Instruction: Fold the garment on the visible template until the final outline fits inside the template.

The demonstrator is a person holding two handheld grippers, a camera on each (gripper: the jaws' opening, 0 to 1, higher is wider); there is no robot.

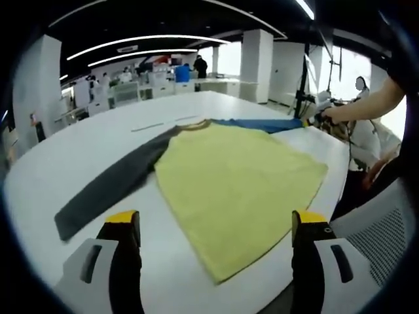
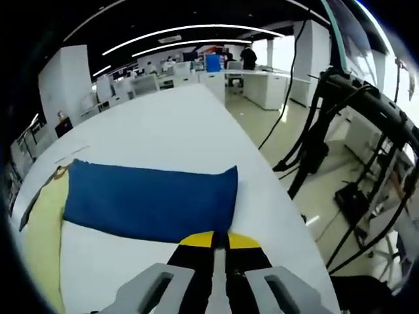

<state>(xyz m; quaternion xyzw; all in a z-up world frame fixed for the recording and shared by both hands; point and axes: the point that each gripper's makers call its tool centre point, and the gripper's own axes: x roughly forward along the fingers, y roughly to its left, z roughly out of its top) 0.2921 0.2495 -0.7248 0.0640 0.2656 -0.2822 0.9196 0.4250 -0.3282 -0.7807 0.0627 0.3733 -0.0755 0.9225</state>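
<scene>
— Where is the garment (image 1: 236, 183) found?
— Spread flat on the white bench (image 1: 78, 157): yellow body, grey sleeve (image 1: 108, 190), blue sleeve (image 2: 150, 199).
— And the grippers?
— The left gripper (image 1: 215, 226) is held wide apart above the hem. The right gripper (image 2: 219, 241) is clenched at the blue sleeve's edge; a grasp cannot be confirmed.
— Surroundings?
— An office with desks is seen.

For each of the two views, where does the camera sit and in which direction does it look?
Left gripper view: rides on the left gripper, open jaws rising below; looks across the white table at the yellow garment body, its gray sleeve, and a person's arm.
Right gripper view: rides on the right gripper, jaws closed at the blue sleeve; looks along the table edge.
Shared: blue sleeve, yellow body, table.
</scene>
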